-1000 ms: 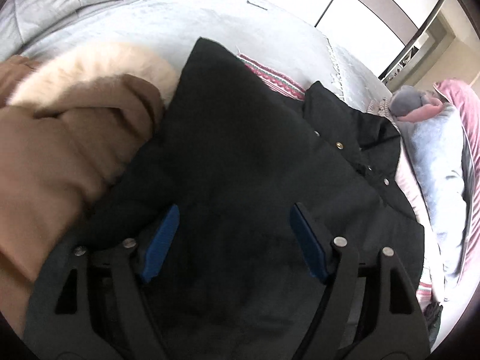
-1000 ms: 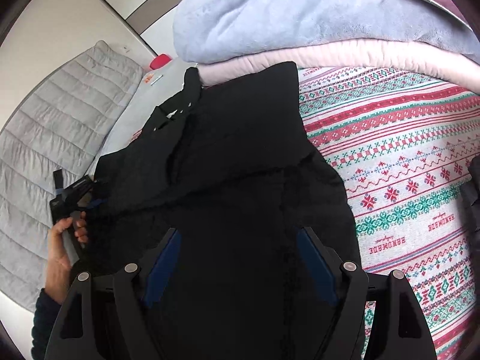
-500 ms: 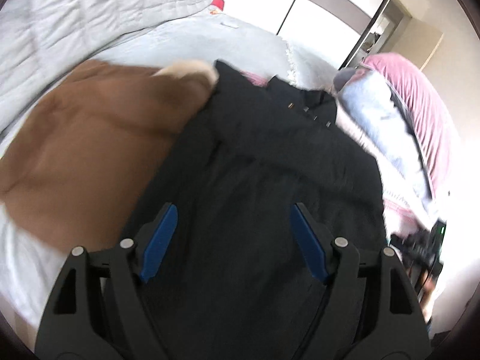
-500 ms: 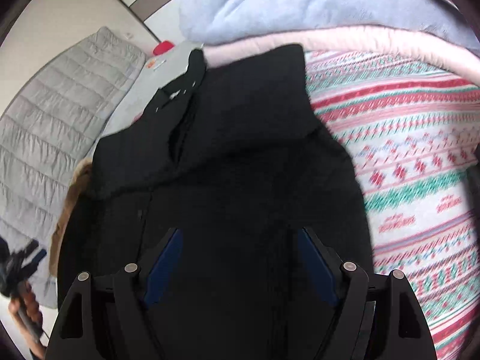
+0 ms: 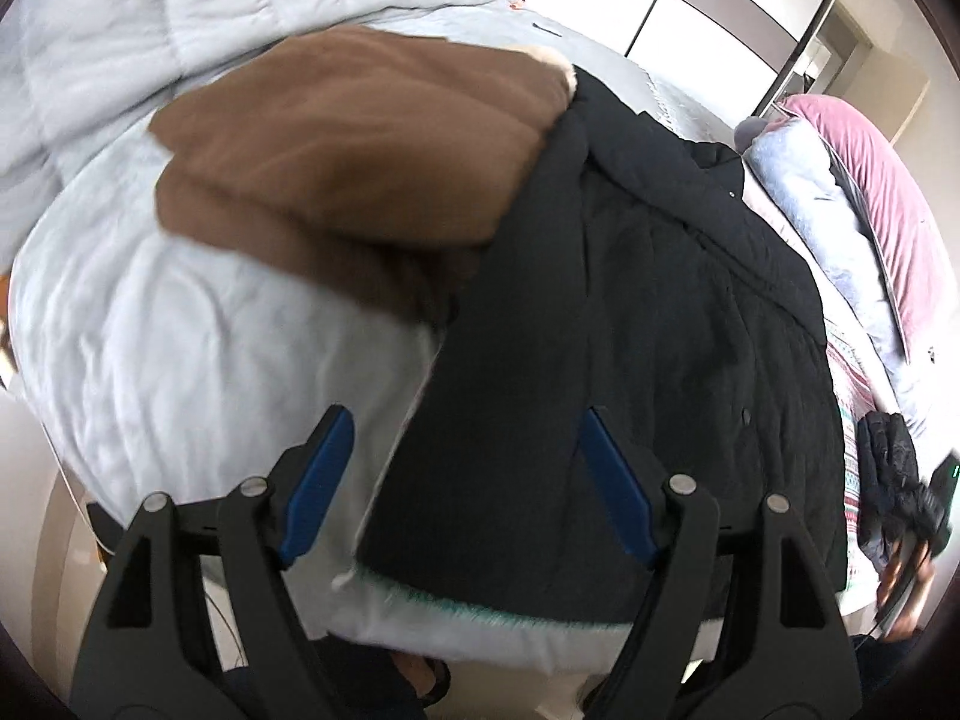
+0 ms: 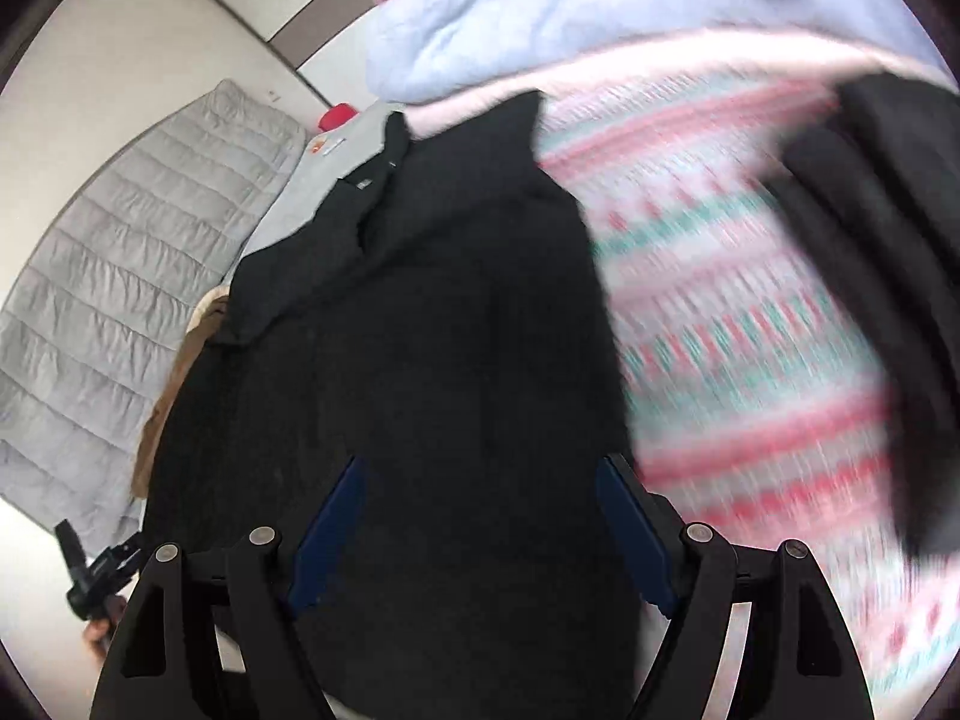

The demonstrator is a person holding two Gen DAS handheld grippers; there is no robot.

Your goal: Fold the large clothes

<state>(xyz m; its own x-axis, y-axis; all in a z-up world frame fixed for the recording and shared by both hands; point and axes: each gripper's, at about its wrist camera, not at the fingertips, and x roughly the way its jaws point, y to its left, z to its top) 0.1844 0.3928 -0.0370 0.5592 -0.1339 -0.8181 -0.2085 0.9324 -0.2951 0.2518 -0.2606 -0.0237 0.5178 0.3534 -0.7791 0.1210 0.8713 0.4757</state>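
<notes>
Coat lies on bed, folded jacket at its left

We are in a home bedroom. A bed with a quilted grey headboard fills the frame, piled blankets at upper right.

Black linkage arms, silver screws, blue fingers.

The left tool is held with its blue fingers spread wide, gripping nothing. The right tool is likewise spread and empty.
</notes>
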